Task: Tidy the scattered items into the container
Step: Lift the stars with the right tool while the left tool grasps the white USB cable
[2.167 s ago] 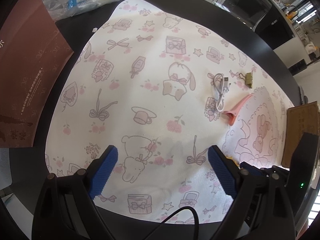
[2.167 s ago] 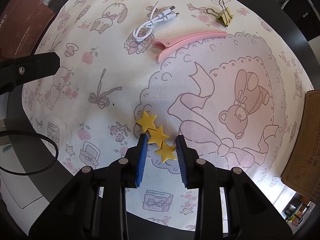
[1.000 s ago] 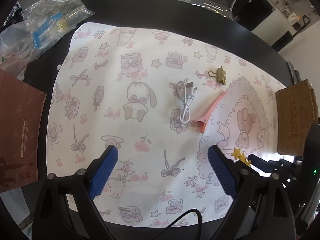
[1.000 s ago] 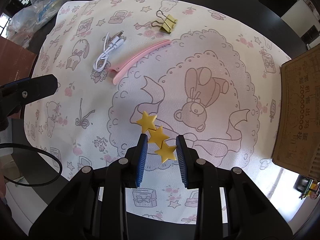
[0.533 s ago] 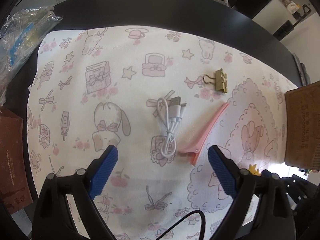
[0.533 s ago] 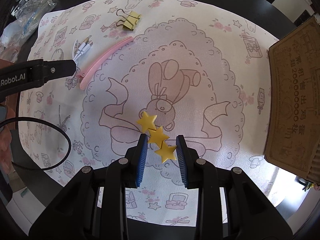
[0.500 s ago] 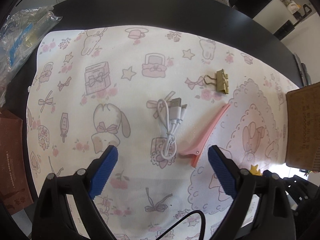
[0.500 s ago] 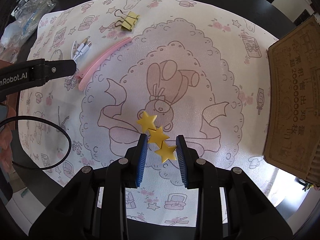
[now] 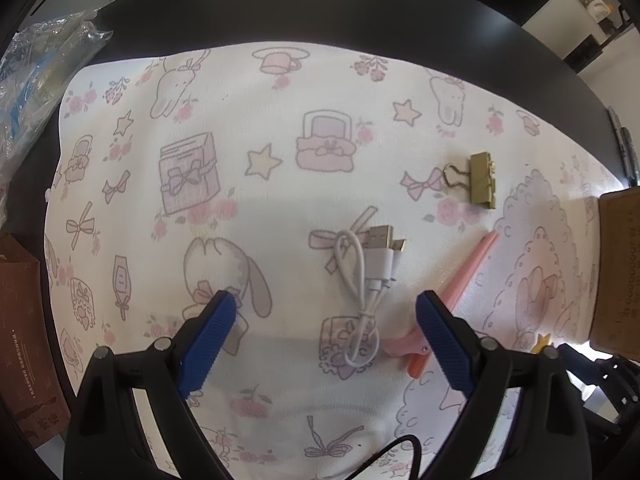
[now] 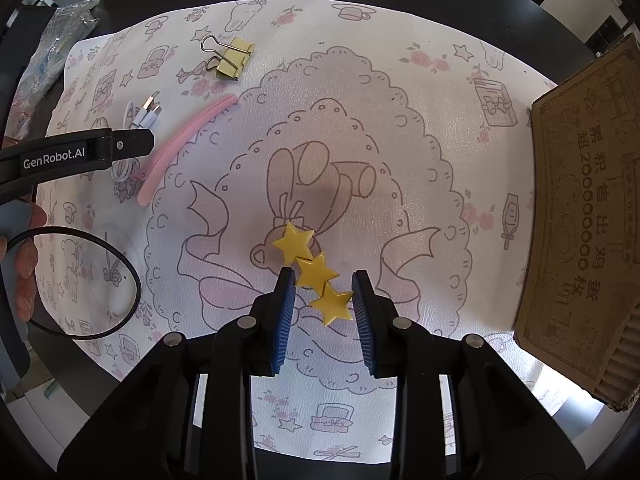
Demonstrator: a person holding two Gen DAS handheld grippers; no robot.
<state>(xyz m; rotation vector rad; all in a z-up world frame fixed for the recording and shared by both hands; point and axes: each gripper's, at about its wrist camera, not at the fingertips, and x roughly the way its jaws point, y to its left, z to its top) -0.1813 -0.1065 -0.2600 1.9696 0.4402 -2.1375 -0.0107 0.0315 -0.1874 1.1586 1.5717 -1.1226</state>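
My right gripper (image 10: 323,304) is shut on a yellow three-star hair clip (image 10: 312,270) and holds it above the patterned mat (image 10: 420,152). The brown cardboard box (image 10: 580,208) stands at the right; it also shows in the left wrist view (image 9: 620,272). My left gripper (image 9: 324,336) is open, low over the coiled white USB cable (image 9: 364,280), which lies between its jaws. The pink hair clip (image 9: 460,292) lies just right of the cable, by the right fingertip. A gold binder clip (image 9: 480,180) lies farther back right.
A clear plastic bag (image 9: 36,80) lies at the back left on the black table (image 9: 320,12). A brown booklet (image 9: 24,320) lies at the left. The left gripper's arm (image 10: 76,156) reaches over the cable in the right wrist view.
My left gripper has moved forward and down toward the white cable, still open. My right gripper has carried the star clip rightward toward the cardboard box.
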